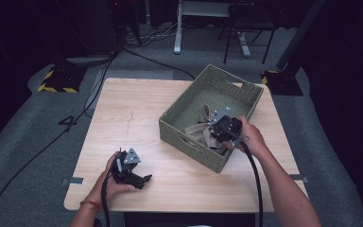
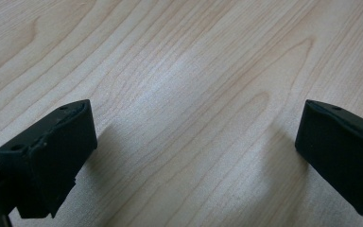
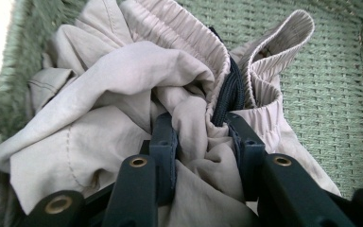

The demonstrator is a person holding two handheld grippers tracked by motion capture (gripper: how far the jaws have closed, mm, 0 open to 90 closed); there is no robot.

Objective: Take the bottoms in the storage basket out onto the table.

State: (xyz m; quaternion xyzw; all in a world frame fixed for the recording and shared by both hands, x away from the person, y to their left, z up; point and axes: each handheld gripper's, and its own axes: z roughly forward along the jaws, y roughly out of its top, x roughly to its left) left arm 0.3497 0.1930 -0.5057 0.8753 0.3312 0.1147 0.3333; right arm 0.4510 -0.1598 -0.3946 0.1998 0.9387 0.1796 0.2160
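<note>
Fingers (image 3: pixel 163 142) of the right gripper (image 3: pixel 201 142) are clenched on a bunched fold of the beige garment (image 3: pixel 118 80), fabric squeezed between both pads. Garment looks like shorts or pants with an elastic waistband (image 3: pixel 179 33) and a dark drawstring (image 3: pixel 231 90). It lies crumpled inside the green woven basket (image 1: pixel 189 101), toward the near wall, at the right half of the surface (image 1: pixel 132 109). In the high view the right gripper (image 1: pixel 220 130) points down into the basket, hand (image 1: pixel 248 137) over the near rim. A grip on a thick fold probably means the cloth comes up in one bundle for lifting out.

Left gripper (image 1: pixel 144 179) rests low on the surface near the front edge, well apart from the basket, its fingers (image 2: pixel 47 156) spread wide with nothing but bare wood between them. Likely parked, waiting to take a second hold once the garment clears the basket.
</note>
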